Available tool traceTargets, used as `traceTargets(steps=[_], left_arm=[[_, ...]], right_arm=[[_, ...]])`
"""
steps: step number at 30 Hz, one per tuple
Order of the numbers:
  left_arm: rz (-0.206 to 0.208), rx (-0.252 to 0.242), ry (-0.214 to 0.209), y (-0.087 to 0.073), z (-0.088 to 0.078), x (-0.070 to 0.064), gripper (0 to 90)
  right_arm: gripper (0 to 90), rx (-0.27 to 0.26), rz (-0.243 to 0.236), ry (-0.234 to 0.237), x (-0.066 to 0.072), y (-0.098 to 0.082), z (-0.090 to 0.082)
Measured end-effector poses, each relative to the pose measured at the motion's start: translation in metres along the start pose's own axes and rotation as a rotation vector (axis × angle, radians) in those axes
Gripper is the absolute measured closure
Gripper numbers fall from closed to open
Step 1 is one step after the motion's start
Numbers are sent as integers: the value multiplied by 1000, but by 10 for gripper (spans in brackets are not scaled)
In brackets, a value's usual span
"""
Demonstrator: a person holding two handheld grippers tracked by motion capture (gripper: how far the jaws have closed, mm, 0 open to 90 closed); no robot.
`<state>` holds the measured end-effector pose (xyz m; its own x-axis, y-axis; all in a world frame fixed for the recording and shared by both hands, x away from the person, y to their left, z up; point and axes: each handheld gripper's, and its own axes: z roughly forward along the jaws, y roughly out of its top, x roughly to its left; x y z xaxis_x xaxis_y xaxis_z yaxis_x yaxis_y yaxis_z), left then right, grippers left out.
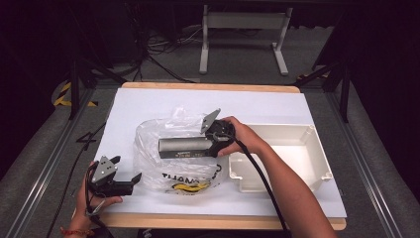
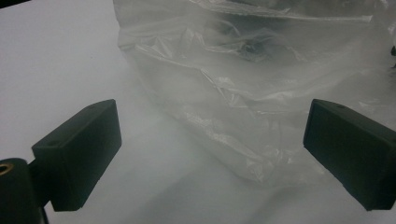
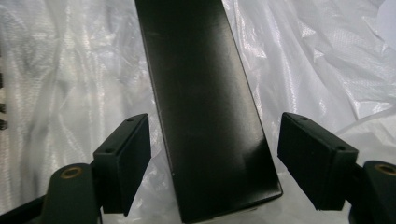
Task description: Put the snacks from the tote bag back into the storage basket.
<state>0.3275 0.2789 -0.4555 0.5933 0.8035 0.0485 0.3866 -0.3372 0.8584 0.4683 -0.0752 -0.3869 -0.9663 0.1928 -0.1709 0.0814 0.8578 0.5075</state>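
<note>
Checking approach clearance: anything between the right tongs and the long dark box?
Nothing visible. The long dark rectangular box already sits between the right tongs' open jaws, a gap showing each side, above the crumpled clear plastic bag.

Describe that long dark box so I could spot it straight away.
Start at the white table, then find the crumpled clear plastic bag in its middle. The long dark box lies over that bag, between the jaws of the right gripper. Unlike the white tray beside it, it is slim, dark and straight-edged.
</note>
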Motion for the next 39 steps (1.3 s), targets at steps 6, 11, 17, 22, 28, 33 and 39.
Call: traceTargets(steps=[6, 11, 17, 22, 28, 33, 39], left_arm=[[-1, 2, -1, 0, 0, 0, 51], [1, 5, 0, 0, 0, 0, 51], [4, 9, -1, 0, 1, 0, 50], [0, 7, 0, 0, 1, 0, 50], [-1, 8, 1, -1, 1, 0, 50], [2, 11, 1, 0, 1, 0, 50], [2, 14, 0, 0, 2, 0, 50]], right_arm=[[278, 38, 17, 33, -4, 1, 7], [343, 83, 4, 54, -2, 2, 10], [378, 99, -15, 83, -1, 3, 9], [355, 120, -37, 88, -1, 6, 10], [422, 122, -69, 111, -1, 6, 10], [426, 127, -107, 101, 1, 7, 10], [427, 107, -109, 101, 1, 5, 8]])
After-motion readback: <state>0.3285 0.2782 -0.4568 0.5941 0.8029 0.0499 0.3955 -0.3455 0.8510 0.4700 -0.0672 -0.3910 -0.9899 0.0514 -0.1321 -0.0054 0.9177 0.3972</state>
